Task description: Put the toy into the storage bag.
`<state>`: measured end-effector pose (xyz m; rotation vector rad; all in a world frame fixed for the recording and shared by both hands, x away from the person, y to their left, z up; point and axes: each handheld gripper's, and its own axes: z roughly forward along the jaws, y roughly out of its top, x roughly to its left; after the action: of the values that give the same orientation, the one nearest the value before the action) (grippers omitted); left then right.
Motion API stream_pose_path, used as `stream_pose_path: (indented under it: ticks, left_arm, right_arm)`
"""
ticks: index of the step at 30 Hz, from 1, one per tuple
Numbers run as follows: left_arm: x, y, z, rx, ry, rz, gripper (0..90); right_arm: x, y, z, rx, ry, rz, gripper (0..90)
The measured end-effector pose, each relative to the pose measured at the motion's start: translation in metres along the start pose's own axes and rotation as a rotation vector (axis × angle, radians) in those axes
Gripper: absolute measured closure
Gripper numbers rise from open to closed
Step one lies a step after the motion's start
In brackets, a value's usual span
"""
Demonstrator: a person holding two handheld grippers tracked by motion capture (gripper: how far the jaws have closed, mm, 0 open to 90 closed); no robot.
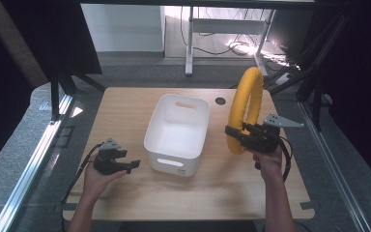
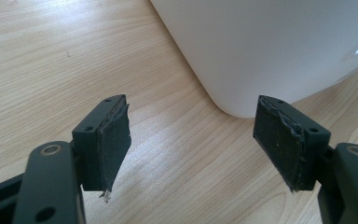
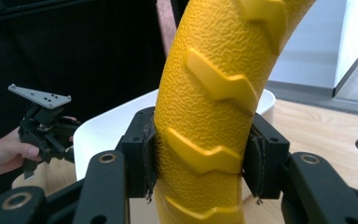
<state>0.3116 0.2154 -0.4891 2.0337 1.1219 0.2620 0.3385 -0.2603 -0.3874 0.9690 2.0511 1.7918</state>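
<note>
A yellow ring (image 1: 245,104) with a raised zigzag tread stands upright in the air to the right of a white bin (image 1: 160,123). My right gripper (image 1: 235,136) is shut on the ring's lower part; in the right gripper view the ring (image 3: 214,88) fills the gap between both pads. My left gripper (image 1: 130,164) is open, low over the table at the bin's near left corner. Between its pads in the left gripper view (image 2: 191,140) lies bare wood, with the bin's rounded corner (image 2: 270,46) just beyond.
The bin is hollow with handle slots on its near and far walls. The wooden table (image 1: 125,104) has a round cable hole (image 1: 220,101) behind the bin. Dark frame posts flank the table, and a desk with cables stands on the floor beyond.
</note>
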Motion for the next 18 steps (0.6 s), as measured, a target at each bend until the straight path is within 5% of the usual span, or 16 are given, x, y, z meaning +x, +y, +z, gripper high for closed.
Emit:
stream_pose_path:
  ticks: [7,18]
  left_arm:
    - [0.002,0.001,-0.003,-0.004,0.008,-0.008,27.5]
    - [0.004,0.006,-0.007,-0.008,0.019,-0.017,27.6]
  right_arm:
    - [0.031,-0.005,0.009,-0.081,-0.079,-0.044,51.5]
    - [0.057,-0.006,0.013,-0.200,-0.157,-0.091,51.3]
